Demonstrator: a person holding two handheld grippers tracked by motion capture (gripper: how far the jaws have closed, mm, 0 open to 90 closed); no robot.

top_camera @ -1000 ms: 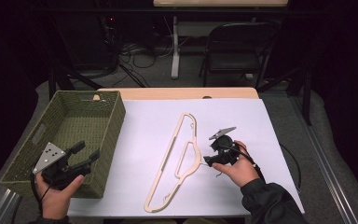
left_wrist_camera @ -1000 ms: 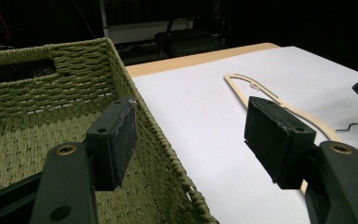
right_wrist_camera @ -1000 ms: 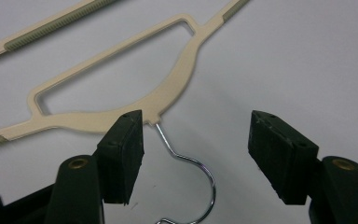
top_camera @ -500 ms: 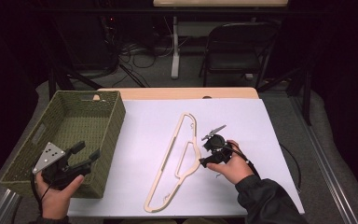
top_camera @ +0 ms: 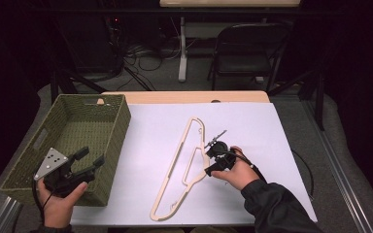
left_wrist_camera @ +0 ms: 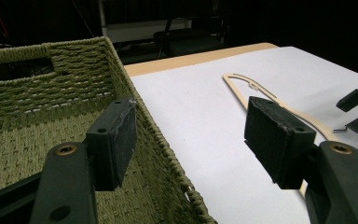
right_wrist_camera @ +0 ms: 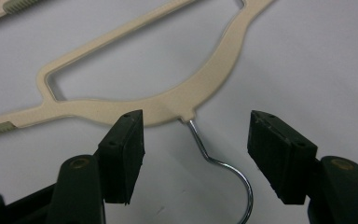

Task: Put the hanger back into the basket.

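A cream hanger (top_camera: 175, 158) with a metal hook (right_wrist_camera: 223, 165) lies flat on the white table cover (top_camera: 150, 131). My right gripper (top_camera: 210, 160) is low over the table at the hanger's right side. In the right gripper view, my right gripper (right_wrist_camera: 196, 140) is open, its jaws on either side of the hook where it joins the hanger (right_wrist_camera: 168, 109), touching nothing. My left gripper (top_camera: 92, 156) is open and empty above the near right corner of the green woven basket (top_camera: 119, 131). In the left gripper view, my left gripper (left_wrist_camera: 193, 140) straddles the basket's wall (left_wrist_camera: 135, 107).
The basket holds nothing that I can see. A bare wooden strip (top_camera: 184, 96) edges the table's far side. A black chair (top_camera: 245, 48) and floor cables stand beyond it. White cover stretches between the basket and the hanger.
My right gripper has slid left and slightly nearer along the table, up to the hanger's hook. The left gripper and the hanger have stayed in place.
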